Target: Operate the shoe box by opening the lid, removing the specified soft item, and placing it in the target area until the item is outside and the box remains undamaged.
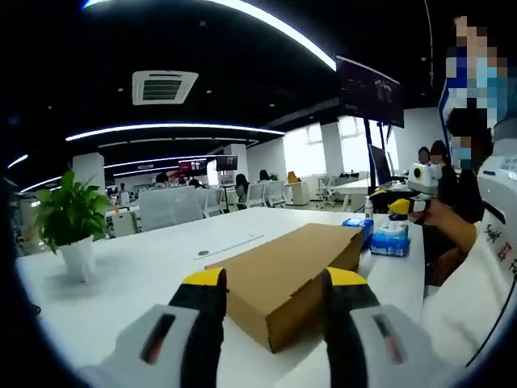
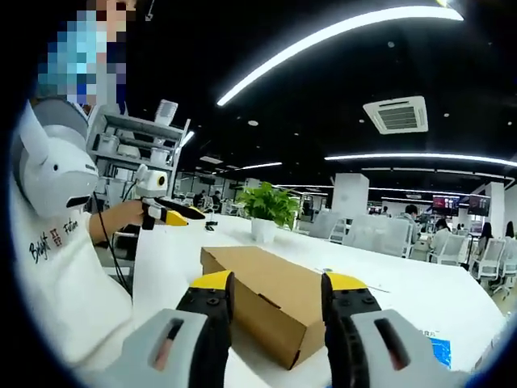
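**A:** Where is the shoe box?

**B:** The brown cardboard shoe box [image 1: 292, 275] lies lid shut on the white counter [image 1: 145, 275], at 12 o'clock just beyond the left tongs [image 1: 276, 284]. A potted plant [image 1: 71, 226] stands at 10 o'clock; blue tissue packs [image 1: 391, 239] at 2 o'clock.

**A:** And the tongs?

**B:** Both pairs are parted, gripping nothing. The right tongs [image 2: 276, 284] also face the box. The left tongs appear at 10 o'clock there, in a person's hand [image 2: 121, 218].

The shoe box [image 1: 292, 276] is long, brown cardboard. Its lid is shut. It lies flat on the white tabletop [image 1: 145, 275], pointing toward 2 o'clock in the left gripper view.
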Motion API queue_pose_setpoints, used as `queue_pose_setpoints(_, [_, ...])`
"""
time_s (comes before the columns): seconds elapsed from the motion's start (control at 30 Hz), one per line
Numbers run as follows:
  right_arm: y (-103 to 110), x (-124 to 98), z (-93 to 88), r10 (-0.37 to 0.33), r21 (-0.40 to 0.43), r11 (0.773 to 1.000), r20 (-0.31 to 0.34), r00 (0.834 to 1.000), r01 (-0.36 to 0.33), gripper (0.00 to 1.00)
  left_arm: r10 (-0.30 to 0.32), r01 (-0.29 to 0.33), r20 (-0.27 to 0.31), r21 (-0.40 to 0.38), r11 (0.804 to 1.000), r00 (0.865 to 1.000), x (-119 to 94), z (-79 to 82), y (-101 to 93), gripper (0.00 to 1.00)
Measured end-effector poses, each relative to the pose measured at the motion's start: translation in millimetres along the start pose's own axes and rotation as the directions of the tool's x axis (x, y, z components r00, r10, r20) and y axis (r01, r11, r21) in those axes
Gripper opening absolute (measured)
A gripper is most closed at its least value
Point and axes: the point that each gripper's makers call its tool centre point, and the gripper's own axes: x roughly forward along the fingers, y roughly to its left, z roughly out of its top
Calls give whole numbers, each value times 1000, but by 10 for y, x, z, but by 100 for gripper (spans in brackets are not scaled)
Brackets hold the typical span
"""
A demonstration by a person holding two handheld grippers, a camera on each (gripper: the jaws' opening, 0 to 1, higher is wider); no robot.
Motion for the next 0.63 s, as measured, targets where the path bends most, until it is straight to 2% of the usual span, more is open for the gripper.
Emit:
queue_pose_setpoints(0.37, [-4,1,-3,0,9,1000,5,1000,0,43,-3,3,-3,0,1000,1000,15,-19,-5,47])
queue_pose_setpoints(0.5, [13,7,-6,5,6,1000,3,1000,-5,43,-5,6,-16,29,1000,1000,15,-43,-9,46])
queue_pose_setpoints(0.63, [18,2,-5,8,2,1000,1,1000,-8,42,-11,11,9,12,1000,1000,-2,6,4,45])
